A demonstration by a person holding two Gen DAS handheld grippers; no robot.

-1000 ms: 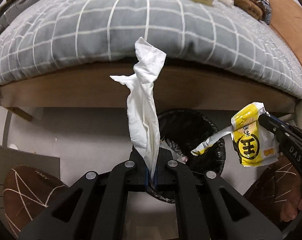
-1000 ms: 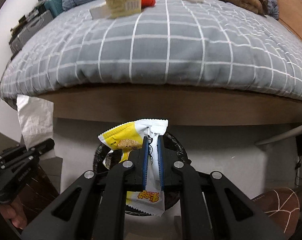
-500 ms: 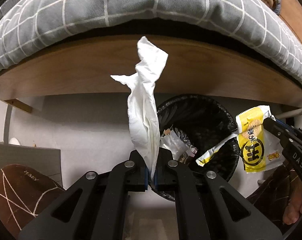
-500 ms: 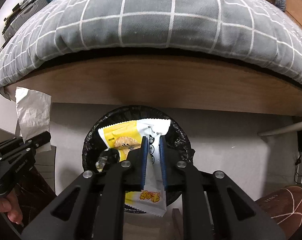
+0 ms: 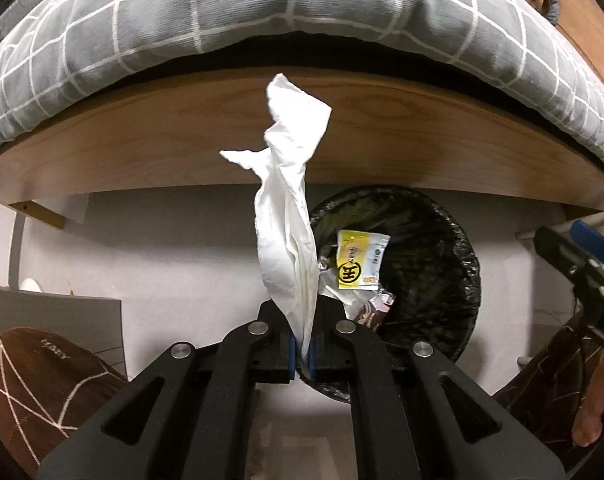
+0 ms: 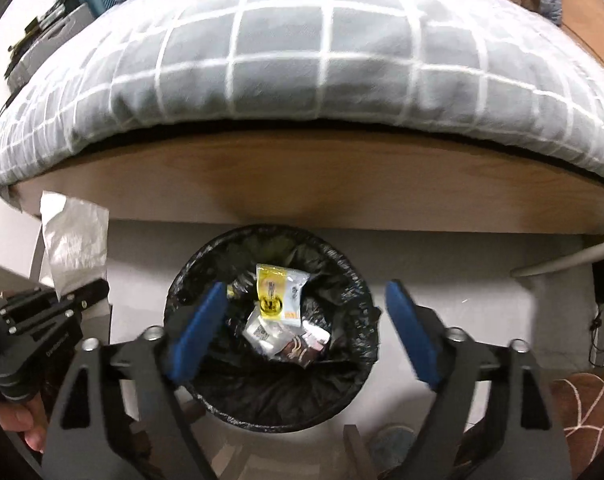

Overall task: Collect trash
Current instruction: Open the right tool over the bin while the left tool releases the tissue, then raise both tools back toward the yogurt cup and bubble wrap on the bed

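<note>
Wrapper (image 6: 280,290) lies in bin (image 6: 366,300); right gripper (image 6: 306,332) opening, empty. Left gripper (image 5: 301,354) grasps tissue (image 5: 290,216); next, shift right over bin, release.

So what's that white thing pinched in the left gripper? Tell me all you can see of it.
It looks like a crumpled white tissue, soft, thin and creased. The left gripper is shut on its lower end, between blue pads, and the rest stands up twisted, with one corner flaring left near the top. It hangs in the air beside the black-lined trash bin, not yet in it. Nothing else touches it. The right wrist view shows it at the left edge.
</note>
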